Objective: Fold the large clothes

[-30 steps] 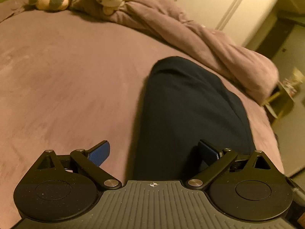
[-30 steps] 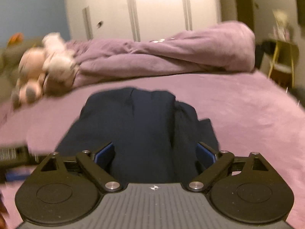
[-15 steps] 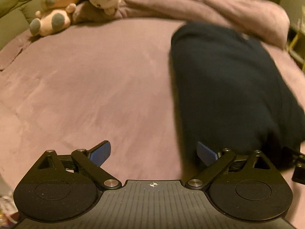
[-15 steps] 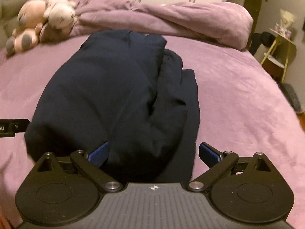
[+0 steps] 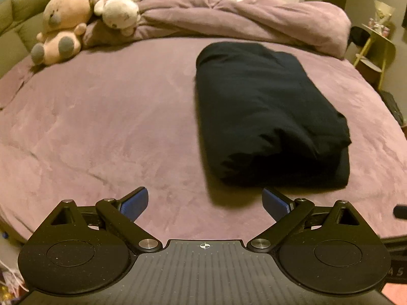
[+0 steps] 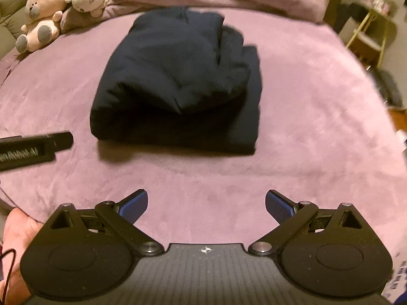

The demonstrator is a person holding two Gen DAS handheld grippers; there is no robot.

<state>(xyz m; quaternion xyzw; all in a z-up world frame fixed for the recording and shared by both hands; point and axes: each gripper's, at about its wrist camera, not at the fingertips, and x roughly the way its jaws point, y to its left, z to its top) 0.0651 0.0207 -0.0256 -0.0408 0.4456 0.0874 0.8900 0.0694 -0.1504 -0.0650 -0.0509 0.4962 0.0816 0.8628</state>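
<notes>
A dark navy garment (image 5: 264, 117) lies folded in a thick rectangular bundle on the purple bed cover (image 5: 101, 117). It also shows in the right wrist view (image 6: 178, 84), with loose layers at its right side. My left gripper (image 5: 204, 203) is open and empty, just short of the bundle's near left corner. My right gripper (image 6: 206, 204) is open and empty, a short way back from the bundle's near edge. The left gripper's finger (image 6: 35, 150) shows at the left edge of the right wrist view.
Two plush bears (image 5: 84, 17) lie at the back left of the bed. A bunched purple duvet (image 5: 241, 17) runs along the back. A yellow side table (image 5: 376, 43) stands off the bed at the right. White wardrobe doors are behind.
Both grippers have pulled back from the garment, which now lies free on the bed. Both stayed open.
</notes>
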